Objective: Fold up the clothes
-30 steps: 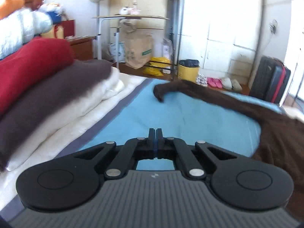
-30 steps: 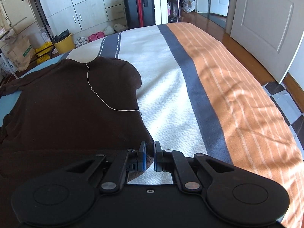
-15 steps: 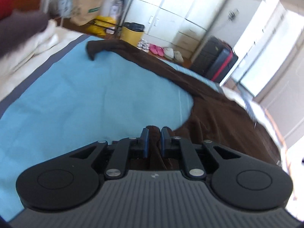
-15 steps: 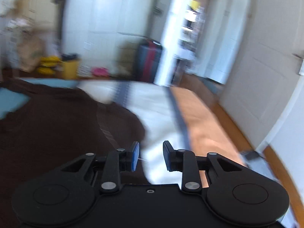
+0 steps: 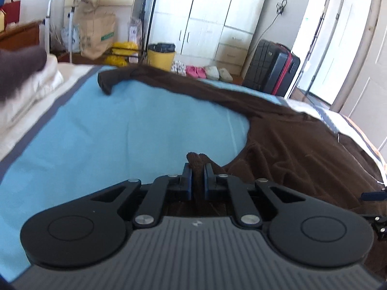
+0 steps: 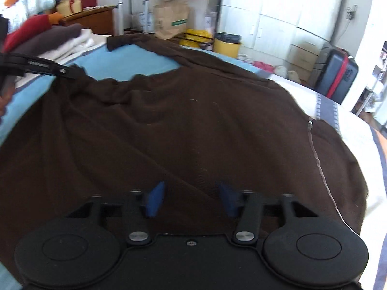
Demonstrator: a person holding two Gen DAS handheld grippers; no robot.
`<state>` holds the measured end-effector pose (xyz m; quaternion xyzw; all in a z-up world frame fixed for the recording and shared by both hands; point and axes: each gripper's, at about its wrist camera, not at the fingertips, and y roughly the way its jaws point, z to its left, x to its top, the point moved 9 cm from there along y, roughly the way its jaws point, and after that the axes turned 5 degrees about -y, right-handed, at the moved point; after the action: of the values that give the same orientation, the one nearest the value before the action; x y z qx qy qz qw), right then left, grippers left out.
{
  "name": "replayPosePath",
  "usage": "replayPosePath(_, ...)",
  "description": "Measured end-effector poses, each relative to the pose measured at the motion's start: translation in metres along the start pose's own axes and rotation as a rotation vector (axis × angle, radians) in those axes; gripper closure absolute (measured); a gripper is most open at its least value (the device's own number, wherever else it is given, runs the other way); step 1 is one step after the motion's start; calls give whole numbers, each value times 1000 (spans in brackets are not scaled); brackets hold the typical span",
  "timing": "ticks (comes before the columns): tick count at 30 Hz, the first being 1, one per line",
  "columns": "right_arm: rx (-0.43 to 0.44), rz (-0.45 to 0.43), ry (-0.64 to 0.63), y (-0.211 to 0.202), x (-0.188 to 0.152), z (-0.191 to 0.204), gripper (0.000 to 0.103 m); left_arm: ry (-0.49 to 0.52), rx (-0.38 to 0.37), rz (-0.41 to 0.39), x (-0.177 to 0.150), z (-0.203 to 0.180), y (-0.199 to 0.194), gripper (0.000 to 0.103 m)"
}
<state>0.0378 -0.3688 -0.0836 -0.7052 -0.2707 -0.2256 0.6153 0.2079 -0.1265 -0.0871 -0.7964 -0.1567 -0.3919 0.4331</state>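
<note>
Item: brown sweater [image 6: 183,125], spread across your bed [image 5: 121,130], unfolded. Your left gripper [image 5: 197,174] pinches its near-left edge; your right gripper [image 6: 191,198] gapes wide, empty, above the cloth. Folding looks barely begun; every fold remains.

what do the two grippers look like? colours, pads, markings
Both are matte black. Left gripper: two round discs, linkage arms with silver pivot screws, blue-edged fingers, a ribbed grey body with a small logo. Right gripper: same discs and linkages, blue pads, smooth black body with one central screw. No cables or sleeves show.
</note>
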Motion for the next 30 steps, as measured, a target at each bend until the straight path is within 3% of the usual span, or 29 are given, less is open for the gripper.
replayPosePath(2, -4, 14, 21, -2, -2, -3, 37, -42, -13, -32, 3, 0, -12, 95)
replayPosePath(3, -8, 19, 25, -3, -3, -3, 60, -72, -21, -36, 3, 2, -16, 95)
replayPosePath(5, -27, 21, -16, -8, -6, 6, 89, -119, -26, -38, 4, 6, -22, 95)
replayPosePath(7, -46, 22, -58, -14, -8, 14, 96, -161, -21, -41, 5, 12, -27, 95)
replayPosePath(12, -114, -1, -95, -28, -7, 19, 100, -224, 31, -36, 2, 30, -20, 94)
replayPosePath(18, -223, -136, -65, -59, 12, 1, 101, -274, 49, -42, -1, 42, -9, 94)
replayPosePath(23, -221, -87, 53, -50, 5, -26, 101, -276, 18, -121, 11, 34, -18, 94)
replayPosePath(29, -253, -31, 88, -31, 0, -32, 100, -164, 91, -50, 0, 32, 6, 91)
replayPosePath(30, -261, -23, 92, -29, -1, -32, 96, -169, 94, -38, -2, 34, 8, 91)
